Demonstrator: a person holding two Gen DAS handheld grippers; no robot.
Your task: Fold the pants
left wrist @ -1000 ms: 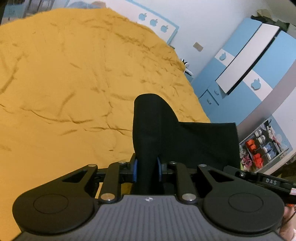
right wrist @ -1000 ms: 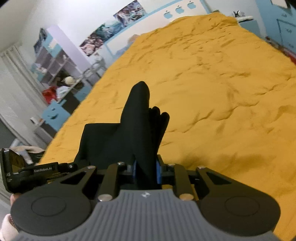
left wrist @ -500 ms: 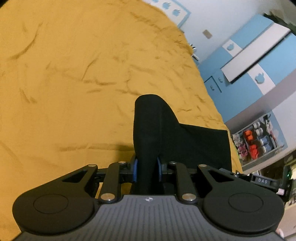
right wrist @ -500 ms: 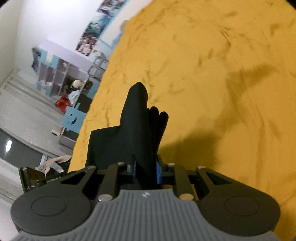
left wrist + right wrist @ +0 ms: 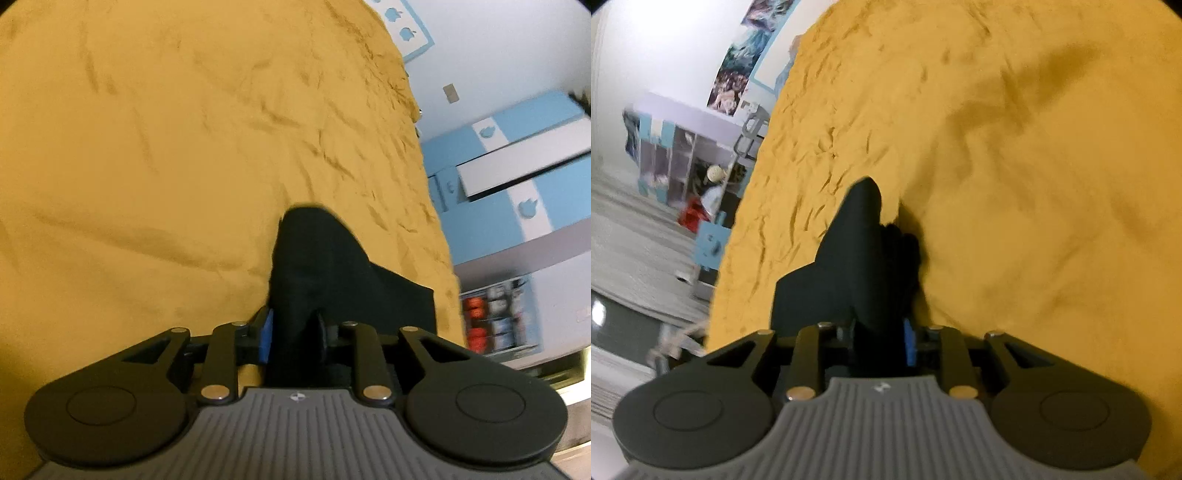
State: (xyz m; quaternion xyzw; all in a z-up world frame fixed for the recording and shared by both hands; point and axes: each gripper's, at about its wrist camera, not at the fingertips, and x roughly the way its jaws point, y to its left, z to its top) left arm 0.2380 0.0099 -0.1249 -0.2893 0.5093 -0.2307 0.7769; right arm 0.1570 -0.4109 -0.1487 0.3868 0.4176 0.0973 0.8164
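Pants: black cloth (image 5: pixel 317 266), plain and matte, bunched into a rounded peak between each gripper's fingers; a flat panel with a straight cut edge spreads out to the inner side in both views.
Location: held at two points over the yellow bedspread (image 5: pixel 147 147); in the right wrist view the pants (image 5: pixel 860 258) seem to meet the bedspread (image 5: pixel 1034 184) at the tip, though contact cannot be confirmed.
Left gripper: (image 5: pixel 293 332) jaws have just been opening, with the cloth between them; a slim gap shows beside the blue pad (image 5: pixel 266 338), so the grip reads as released (partly blurred).
Right gripper: (image 5: pixel 879 343) jaws have just been opening, the fabric between them; a blue pad (image 5: pixel 909 343) shows on the right side, and firm pressure on the cloth cannot be told.
Edges: the bedspread's edge runs down the right of the left view, next to a blue and white wardrobe (image 5: pixel 517 158); in the right view it runs down the left, next to shelves (image 5: pixel 676 162).
Open room: wide, creased, bare bedspread ahead of both grippers.
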